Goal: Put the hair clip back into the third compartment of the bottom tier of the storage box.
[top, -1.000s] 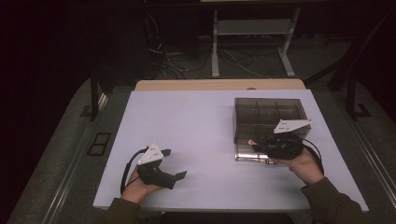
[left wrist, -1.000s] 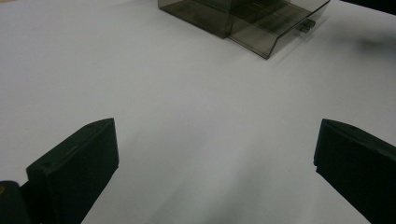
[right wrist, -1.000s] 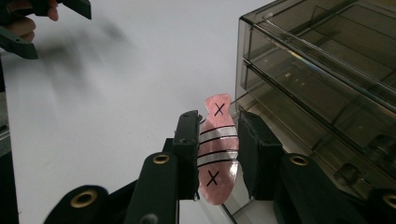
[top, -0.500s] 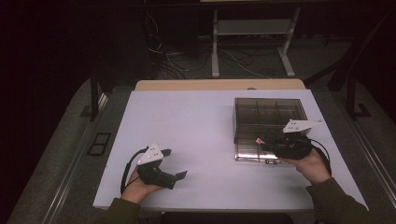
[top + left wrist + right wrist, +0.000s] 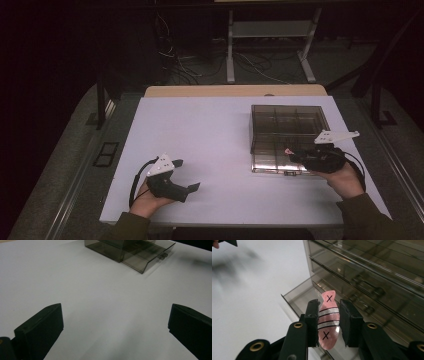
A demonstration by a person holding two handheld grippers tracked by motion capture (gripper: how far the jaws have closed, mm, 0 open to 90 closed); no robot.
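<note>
A flat pink fish-shaped tag, marked with 2 black X's and silver stripes, is pinched by the right gripper over the smoked transparent plastic drawer box. The left gripper is held spread wide above the white table.

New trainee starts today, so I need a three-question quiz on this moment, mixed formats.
1. True or false: the left claw holds something.
2. What does the right claw grip? A) pink fish-shaped piece B) screw C) cable
3. Fill in: the open drawer belongs to the smoky clear ___ on the table.

Key: 1 false, its jaws stand wide apart over bare table. 2 A. 3 box.
</note>
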